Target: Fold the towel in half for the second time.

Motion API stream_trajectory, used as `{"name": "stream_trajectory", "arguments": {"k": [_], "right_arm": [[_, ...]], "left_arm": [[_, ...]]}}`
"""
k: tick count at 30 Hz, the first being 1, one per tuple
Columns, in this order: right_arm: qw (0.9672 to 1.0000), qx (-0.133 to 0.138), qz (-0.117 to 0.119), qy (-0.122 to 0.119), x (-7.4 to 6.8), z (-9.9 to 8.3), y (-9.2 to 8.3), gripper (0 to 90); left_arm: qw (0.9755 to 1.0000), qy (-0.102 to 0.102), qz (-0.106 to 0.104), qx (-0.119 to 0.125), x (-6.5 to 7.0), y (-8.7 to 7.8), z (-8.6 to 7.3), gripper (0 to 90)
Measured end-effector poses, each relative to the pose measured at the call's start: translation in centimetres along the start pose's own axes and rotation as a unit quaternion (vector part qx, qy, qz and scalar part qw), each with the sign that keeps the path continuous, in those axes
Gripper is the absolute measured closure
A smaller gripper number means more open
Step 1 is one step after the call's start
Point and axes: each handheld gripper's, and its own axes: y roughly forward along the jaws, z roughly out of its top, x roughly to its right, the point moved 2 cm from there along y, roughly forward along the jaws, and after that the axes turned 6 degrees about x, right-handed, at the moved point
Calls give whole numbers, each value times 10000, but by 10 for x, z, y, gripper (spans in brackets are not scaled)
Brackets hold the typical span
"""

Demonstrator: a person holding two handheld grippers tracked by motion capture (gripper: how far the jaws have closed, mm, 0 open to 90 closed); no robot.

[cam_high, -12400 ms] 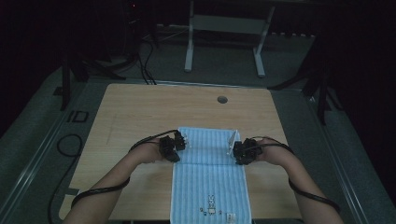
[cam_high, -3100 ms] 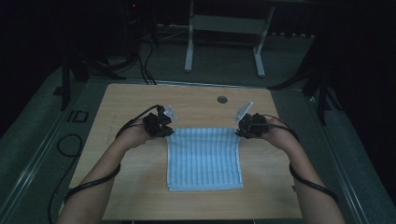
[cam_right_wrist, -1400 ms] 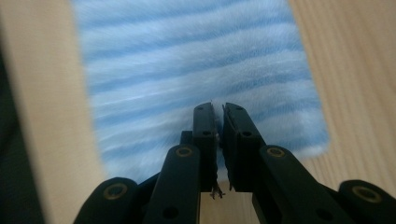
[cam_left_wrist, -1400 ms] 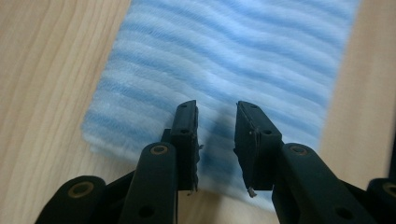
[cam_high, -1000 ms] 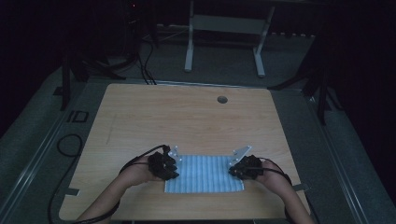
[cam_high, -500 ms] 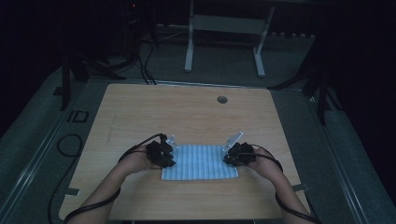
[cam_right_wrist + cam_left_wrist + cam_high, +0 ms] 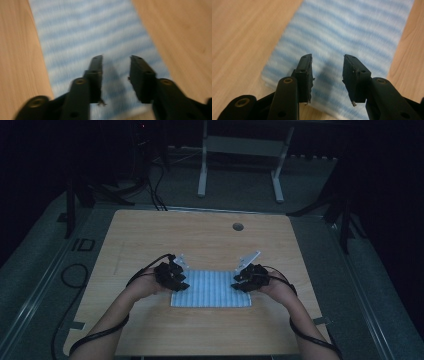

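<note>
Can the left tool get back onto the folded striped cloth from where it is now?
Probably yes. The left tool hangs just over the cloth at its left end, jaws apart with nothing between them, having just opened. Only bare table surrounds the cloth, and the right tool keeps to the far end.

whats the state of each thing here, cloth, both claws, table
cloth: folded into a small rectangle, lying flat on the table
left claw: jaws have just been opening, apart, nothing between them, over the cloth's left end
right claw: jaws have just been opening, apart, nothing gripped, over the cloth's right end
table: bare wood around the cloth
</note>
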Motion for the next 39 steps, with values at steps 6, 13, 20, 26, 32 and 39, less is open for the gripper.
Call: {"name": "stream_trajectory", "arguments": {"k": [6,13,20,26,32,39], "right_arm": [[9987,457,-205,4,-2,11,3,377],[9953,894,-317,180,-6,7,7,207],[9923,1044,-629,239,-11,-3,11,143],[9865,1265,-888,545,-7,-22,4,142],[9768,1625,-1149,796,-1,-48,-15,139],[9668,1691,-1534,1147,6,-81,-33,136]], "left_arm": [[9994,-143,194,260,5,4,5,352],[9980,-227,468,350,7,11,-2,141],[9961,-246,730,438,8,11,-9,27],[9942,-410,722,678,5,7,-27,27],[9878,-641,849,1135,1,-8,-46,27],[9810,-783,964,1491,-2,-26,-68,28]]}}
